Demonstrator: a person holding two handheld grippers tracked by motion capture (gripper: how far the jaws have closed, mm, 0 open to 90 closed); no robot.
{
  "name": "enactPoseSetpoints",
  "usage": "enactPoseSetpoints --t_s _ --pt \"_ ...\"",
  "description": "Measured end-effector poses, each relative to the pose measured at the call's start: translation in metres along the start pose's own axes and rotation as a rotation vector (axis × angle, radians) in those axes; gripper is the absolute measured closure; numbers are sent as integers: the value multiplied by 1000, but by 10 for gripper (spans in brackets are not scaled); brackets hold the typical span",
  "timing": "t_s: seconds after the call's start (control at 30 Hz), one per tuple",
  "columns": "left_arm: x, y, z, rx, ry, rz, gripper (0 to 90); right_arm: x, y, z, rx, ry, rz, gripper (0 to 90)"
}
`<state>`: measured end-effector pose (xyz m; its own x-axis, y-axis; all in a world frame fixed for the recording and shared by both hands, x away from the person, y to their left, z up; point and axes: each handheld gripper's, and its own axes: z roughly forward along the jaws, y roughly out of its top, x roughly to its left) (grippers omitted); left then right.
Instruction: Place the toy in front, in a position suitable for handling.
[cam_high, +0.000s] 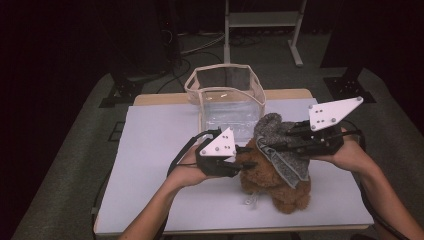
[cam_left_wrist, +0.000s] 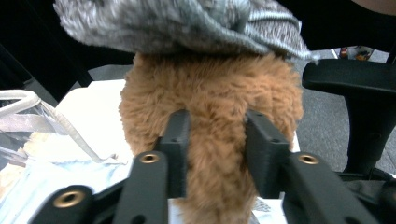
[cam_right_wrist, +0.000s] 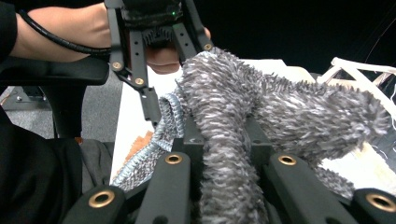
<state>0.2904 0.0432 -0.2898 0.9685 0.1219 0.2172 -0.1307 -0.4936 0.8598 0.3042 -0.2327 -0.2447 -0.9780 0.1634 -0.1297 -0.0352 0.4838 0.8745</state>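
- see-through bag (cam_high: 227, 95) with cream trim, standing open at the far side of the table
- white mat (cam_high: 155, 150) over the wooden table top (cam_high: 150, 99)
- small clear bit (cam_high: 248, 202) lying on the mat near the front edge
- white metal stand (cam_high: 262, 25) on the floor behind, cables (cam_high: 200, 45) next to it
- black chair armrest (cam_left_wrist: 350, 77)

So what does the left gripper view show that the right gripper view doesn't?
Left gripper view alone: its own tongs squeezing a clump of the brown plush toy's fur, with the clear bag's white strap beside it. Right gripper view alone: its own tongs clamped on the grey knitted garment, and the person's left hand behind. Shared: that grey garment, draped over the toy, and the white table top.
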Motion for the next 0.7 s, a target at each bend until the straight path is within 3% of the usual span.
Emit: enactPoseSetpoints --t_s 0.37,0.5,0.57,0.7 --pt "1 1 0 -8 -4 -18 706 0 -1 -18 -32 -33 5 757" --pt "2 0 -1 -5 -5 -22 692 -1 -7 -27 -19 -48 21 758" --pt "3 0 -2 -3 -4 -24 669 -2 -12 -27 -8 -50 35 758" --pt "5 0 -6 4 -5 -44 532 -4 -22 -14 8 -26 62 757"
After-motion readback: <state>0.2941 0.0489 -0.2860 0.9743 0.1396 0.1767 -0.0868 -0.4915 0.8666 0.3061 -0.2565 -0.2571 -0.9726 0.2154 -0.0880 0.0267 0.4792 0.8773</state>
